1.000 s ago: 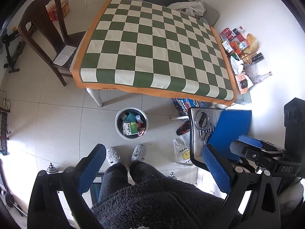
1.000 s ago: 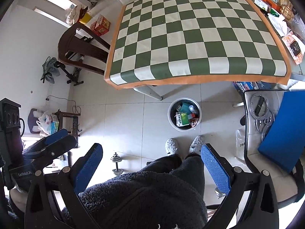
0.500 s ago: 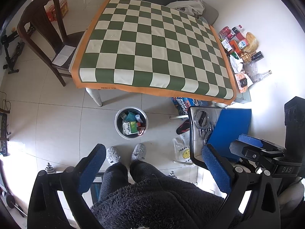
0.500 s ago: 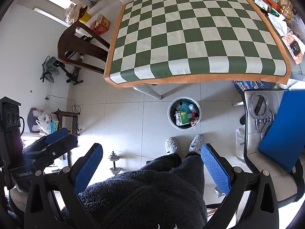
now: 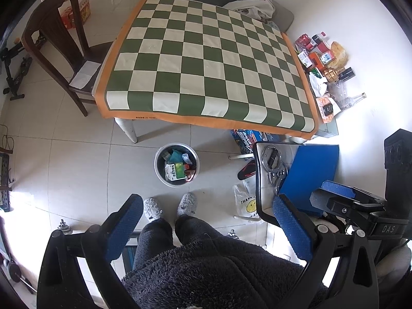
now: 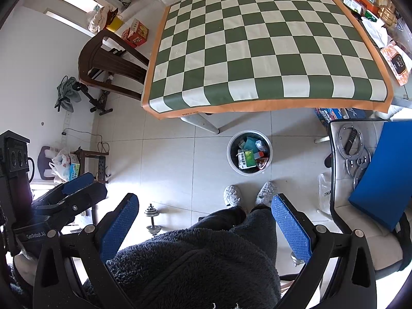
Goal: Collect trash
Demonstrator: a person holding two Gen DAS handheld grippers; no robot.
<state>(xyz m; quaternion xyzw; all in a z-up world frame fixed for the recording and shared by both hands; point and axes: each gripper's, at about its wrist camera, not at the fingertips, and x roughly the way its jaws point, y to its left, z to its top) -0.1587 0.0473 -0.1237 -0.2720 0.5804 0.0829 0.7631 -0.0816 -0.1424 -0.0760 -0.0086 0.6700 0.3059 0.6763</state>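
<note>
My left gripper (image 5: 207,226) and my right gripper (image 6: 204,222) both have the jaws spread wide, and they hold nothing and touch nothing. The trash bin (image 5: 177,164) stands on the floor tiles just in front of my slippers (image 5: 168,207), near the edge of the worktop (image 5: 206,59) with the checkered cloth. Inside the bin lie cartons and wrappers (image 5: 177,167).

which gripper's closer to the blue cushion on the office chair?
Right. The right gripper hangs beside the blue cushion, which lies off its outer finger. The left gripper hangs farther off, beyond the right one.
</note>
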